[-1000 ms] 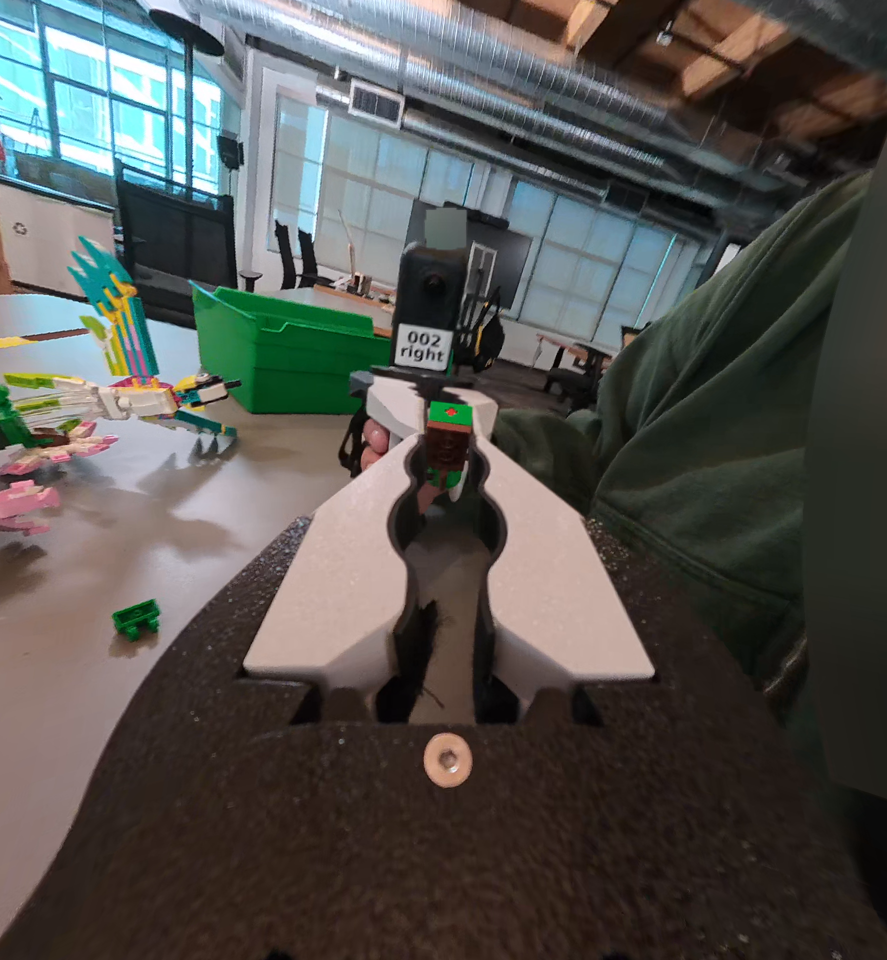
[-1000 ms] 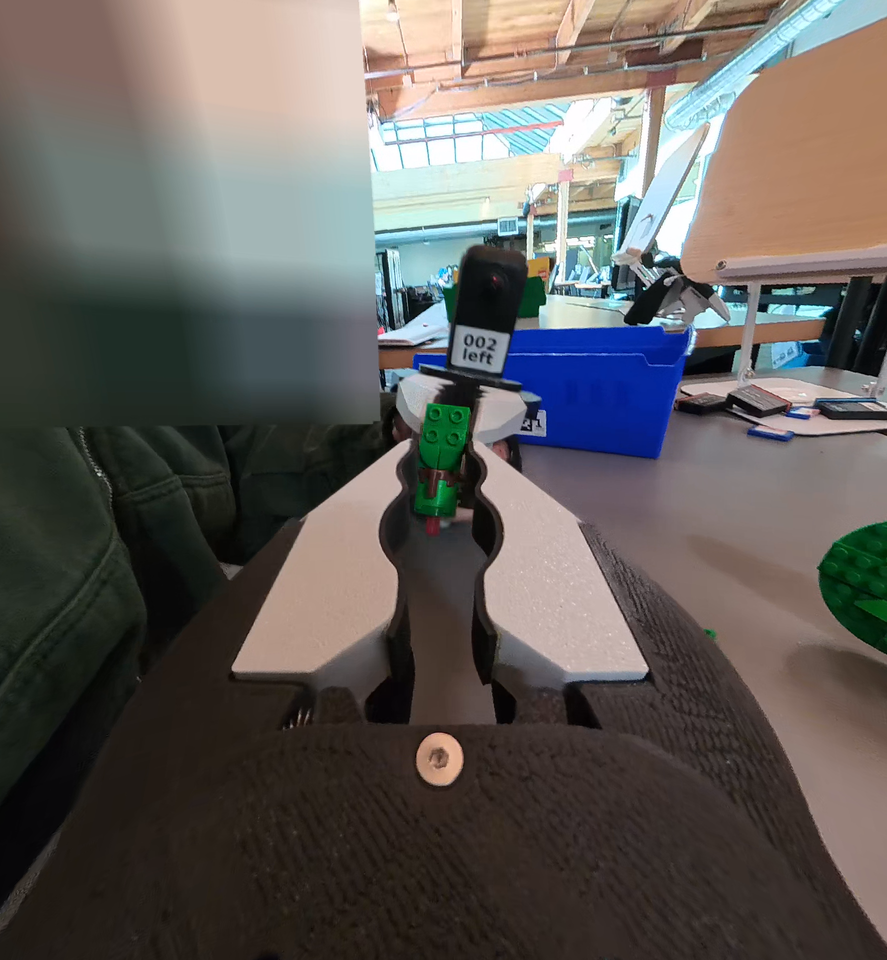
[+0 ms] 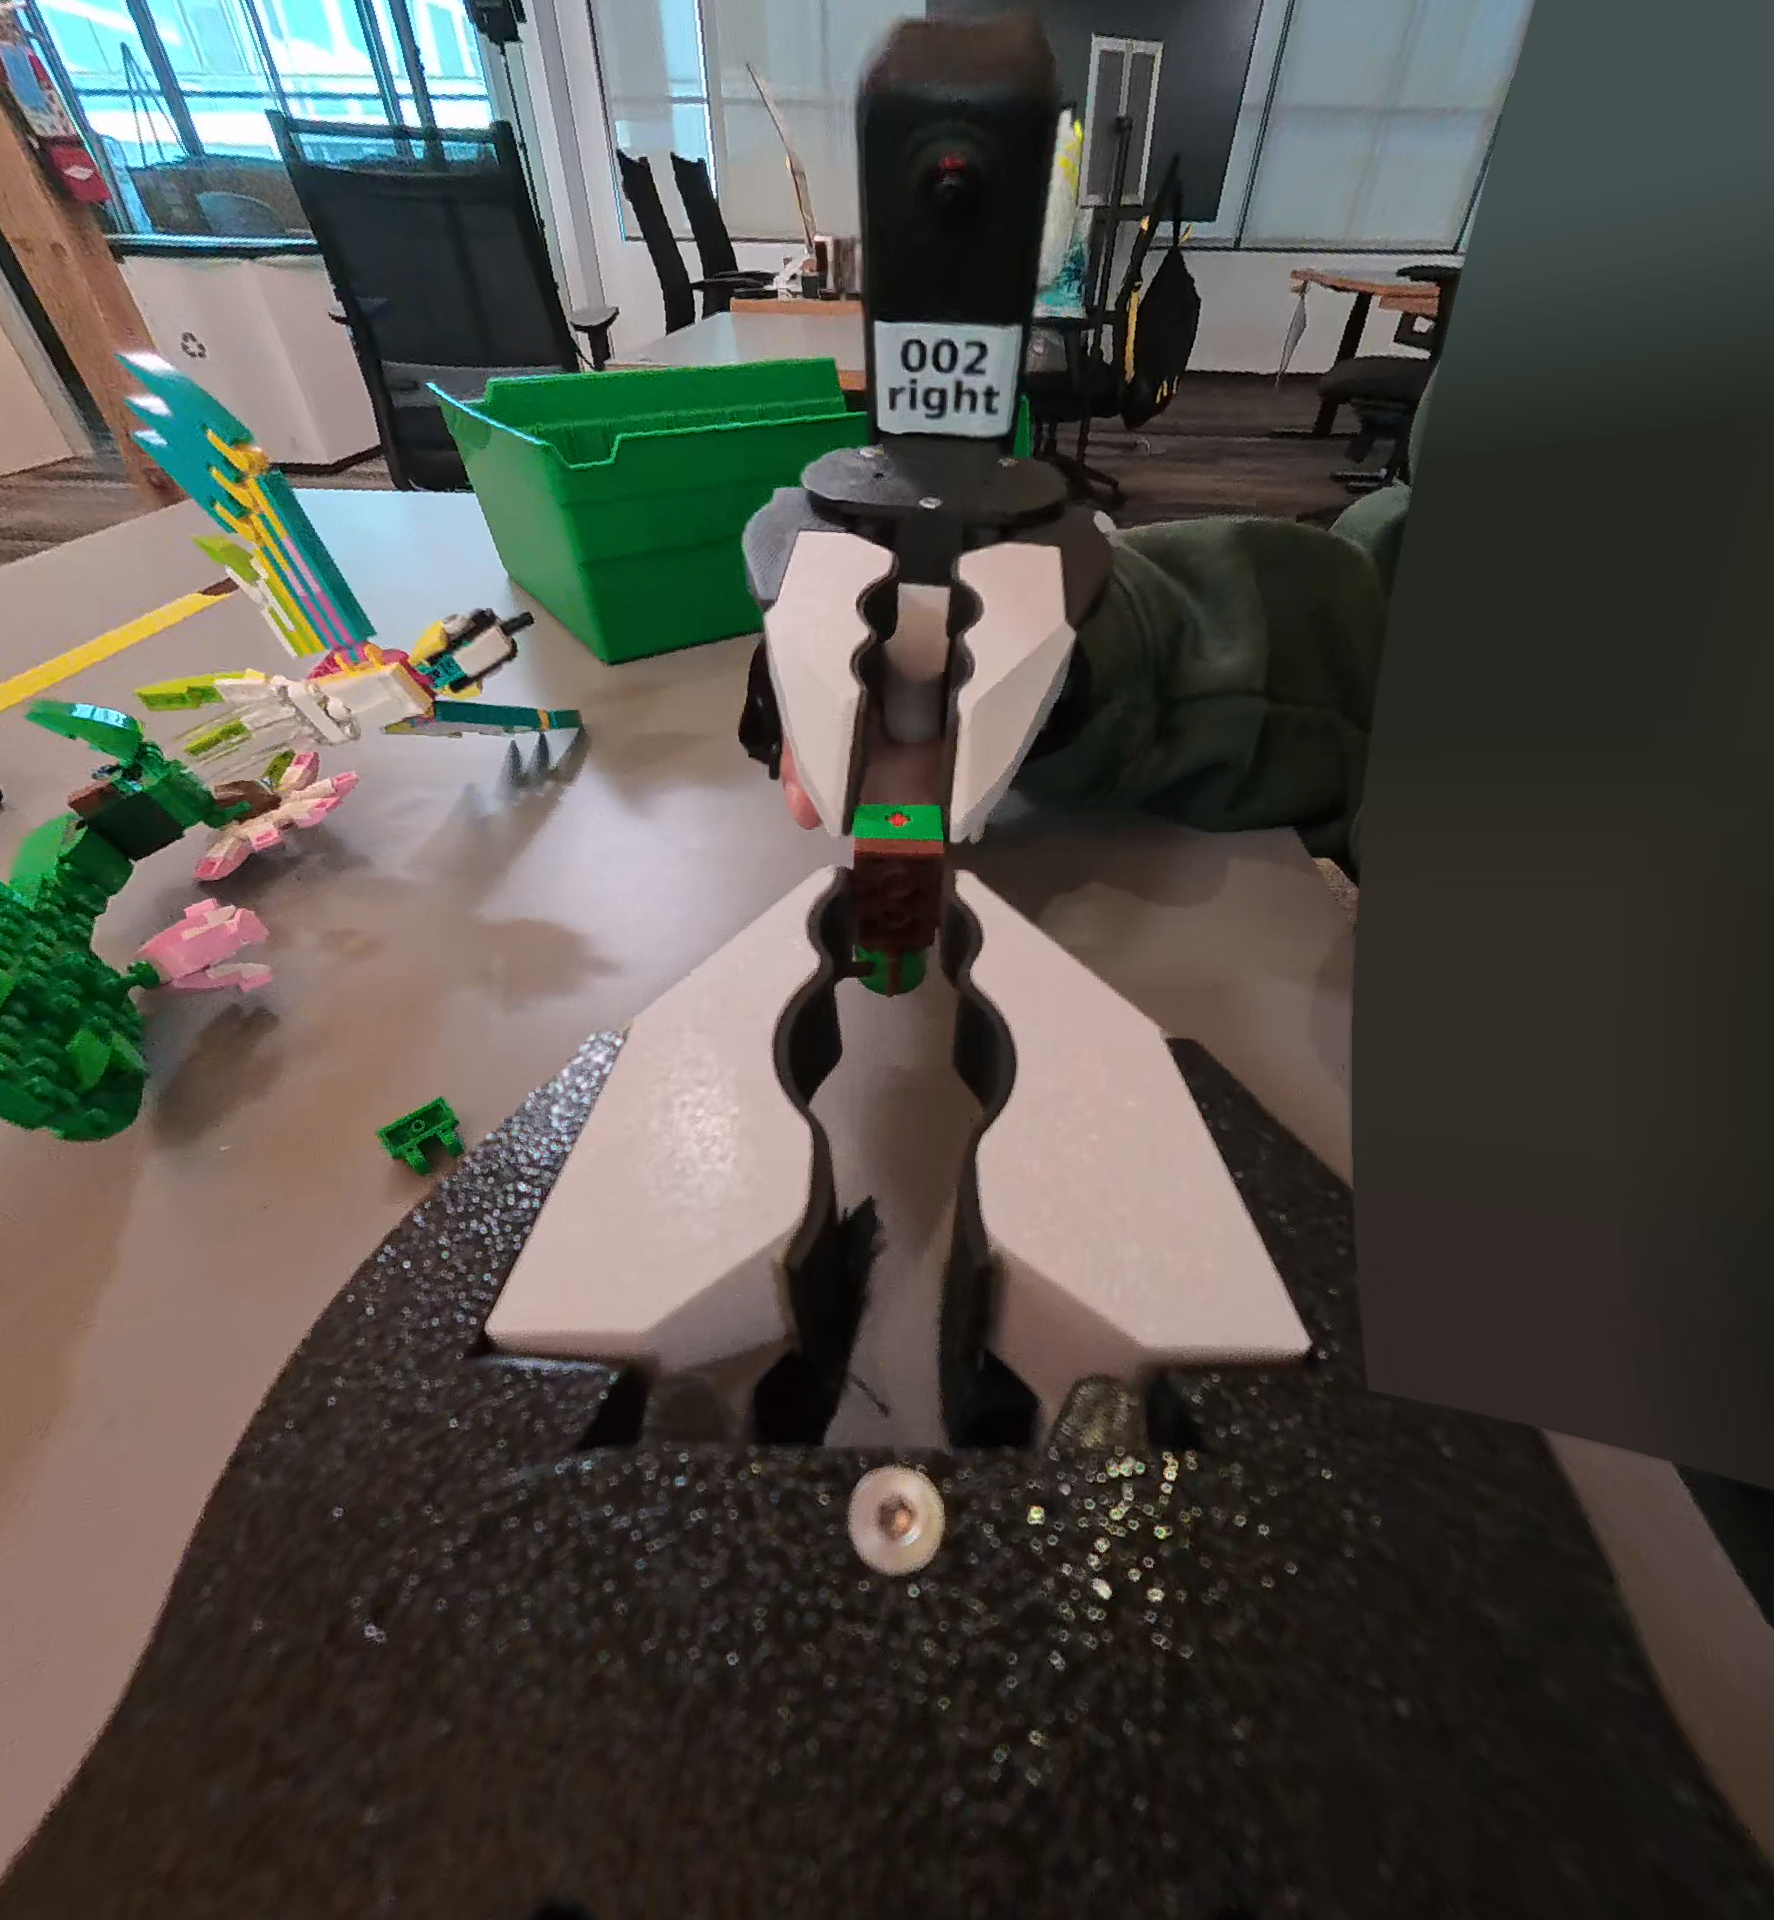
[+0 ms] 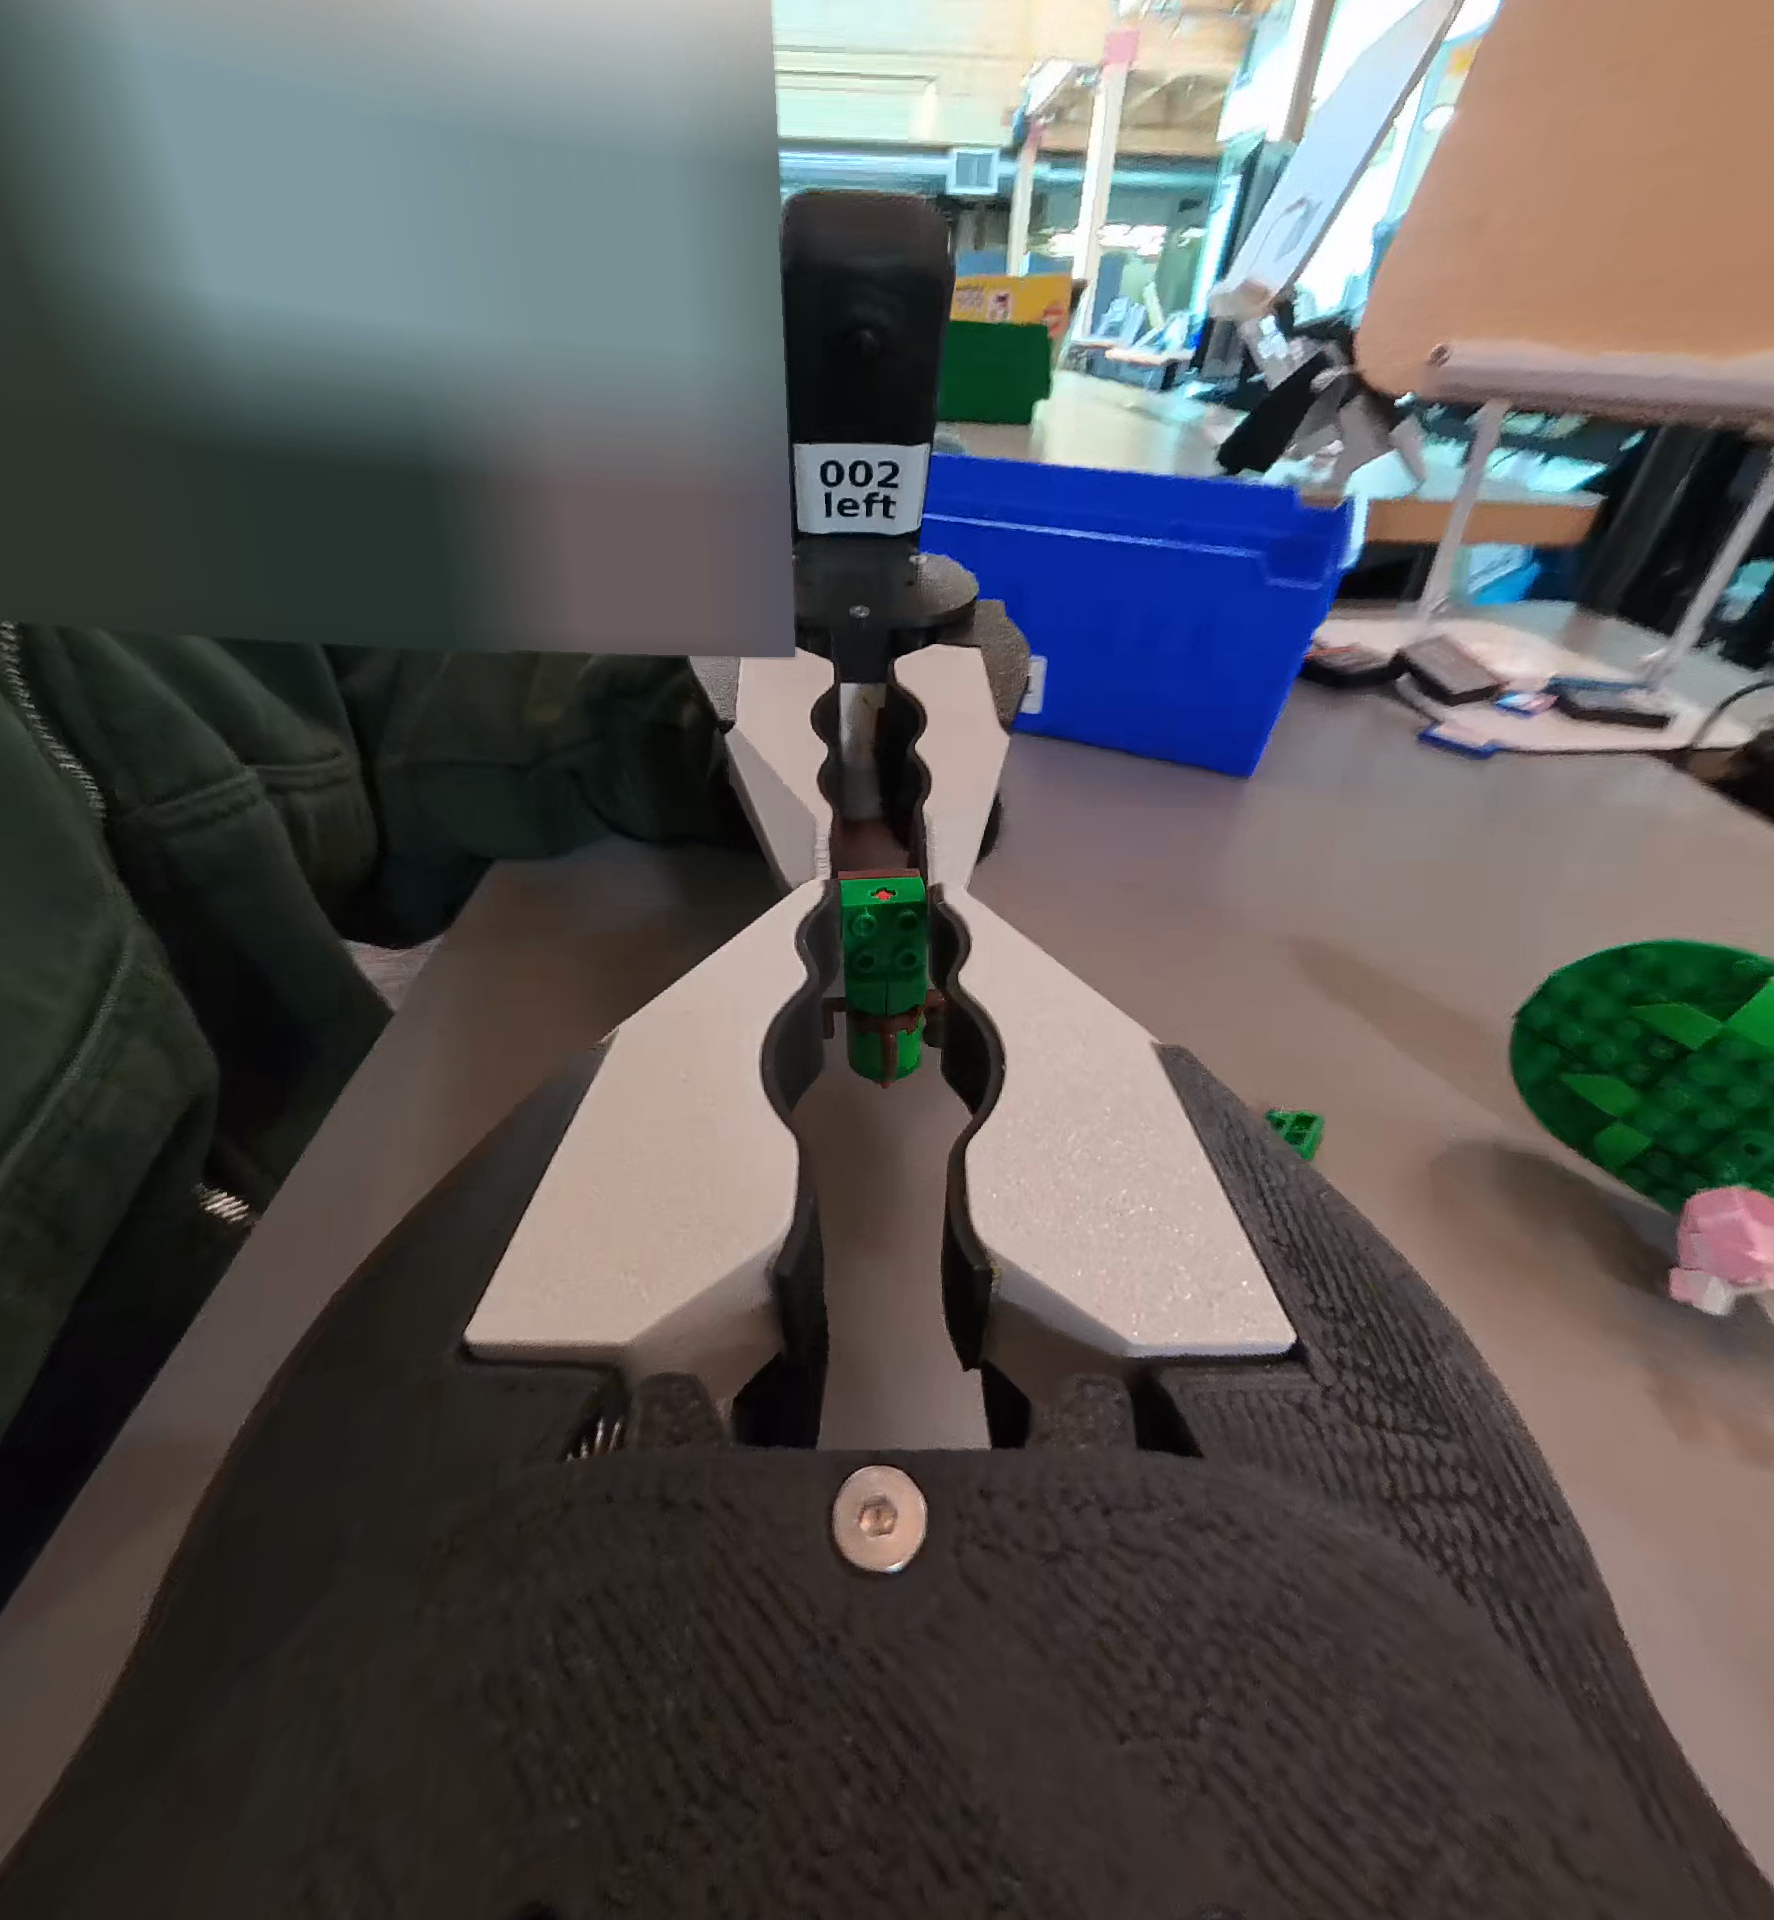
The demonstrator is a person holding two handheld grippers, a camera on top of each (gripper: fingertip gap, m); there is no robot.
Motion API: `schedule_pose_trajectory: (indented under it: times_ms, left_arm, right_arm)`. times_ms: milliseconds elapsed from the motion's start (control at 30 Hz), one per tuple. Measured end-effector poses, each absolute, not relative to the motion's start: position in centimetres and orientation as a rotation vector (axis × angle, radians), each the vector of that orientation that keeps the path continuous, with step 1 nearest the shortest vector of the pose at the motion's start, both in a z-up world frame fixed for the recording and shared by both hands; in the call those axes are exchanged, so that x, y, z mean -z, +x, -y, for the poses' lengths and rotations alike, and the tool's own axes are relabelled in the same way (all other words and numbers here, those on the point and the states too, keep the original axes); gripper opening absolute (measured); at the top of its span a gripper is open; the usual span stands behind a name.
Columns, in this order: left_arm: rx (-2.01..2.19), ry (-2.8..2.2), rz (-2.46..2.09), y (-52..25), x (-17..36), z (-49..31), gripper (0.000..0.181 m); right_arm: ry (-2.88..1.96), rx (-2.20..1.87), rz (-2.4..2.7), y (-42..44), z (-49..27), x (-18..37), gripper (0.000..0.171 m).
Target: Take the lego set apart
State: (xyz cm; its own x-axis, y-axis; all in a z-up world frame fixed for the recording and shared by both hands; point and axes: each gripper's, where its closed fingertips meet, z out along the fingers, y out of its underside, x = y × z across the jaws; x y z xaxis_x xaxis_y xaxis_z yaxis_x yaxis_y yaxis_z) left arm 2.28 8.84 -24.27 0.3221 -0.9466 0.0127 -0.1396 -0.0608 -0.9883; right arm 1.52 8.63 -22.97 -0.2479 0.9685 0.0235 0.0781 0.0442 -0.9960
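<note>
We see, from the left, the green lego base (image 3: 26,1013) and bird model (image 3: 343,686) on the table (image 3: 550,935). Above the table, the left gripper (image 3: 888,914) and right gripper (image 4: 878,987) meet tip to tip, both clamped narrow on one small brown-and-green lego piece (image 3: 893,894).

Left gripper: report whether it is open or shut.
Shut: the left gripper clamps the small green and brown lego piece, also pinched by the right gripper.
</note>
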Motion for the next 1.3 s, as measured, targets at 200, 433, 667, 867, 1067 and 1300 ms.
schedule_pose_trajectory:
  times_ms: [200,433,667,867,1067,1300]
  left_arm:
    - [0.924,-1.475,-1.063,2.5,24.3,-8.6,0.014]
    - [0.914,-1.487,-1.097,2.8,24.6,-8.1,0.014]
    - [0.839,-1.505,-1.195,3.3,26.0,-7.3,0.014]
    - [0.83,-1.506,-1.222,2.7,26.1,-7.1,0.014]
    - [0.803,-1.566,-1.011,-2.4,25.0,-10.0,0.014]
    - [1.393,-1.443,-0.665,-4.0,20.3,-9.8,0.014]
  right_arm:
    - [-1.109,-1.295,1.503,1.6,-8.4,23.2,0.022]
    - [-1.128,-1.316,1.559,1.5,-7.8,23.6,0.014]
    - [-1.1,-1.235,1.678,2.5,-7.1,25.2,0.014]
    - [-1.12,-1.146,1.731,3.3,-7.6,26.3,0.014]
    - [-1.266,-1.142,1.527,6.7,-12.7,25.6,0.014]
    - [-1.255,-1.219,1.317,6.3,-14.7,23.5,0.014]
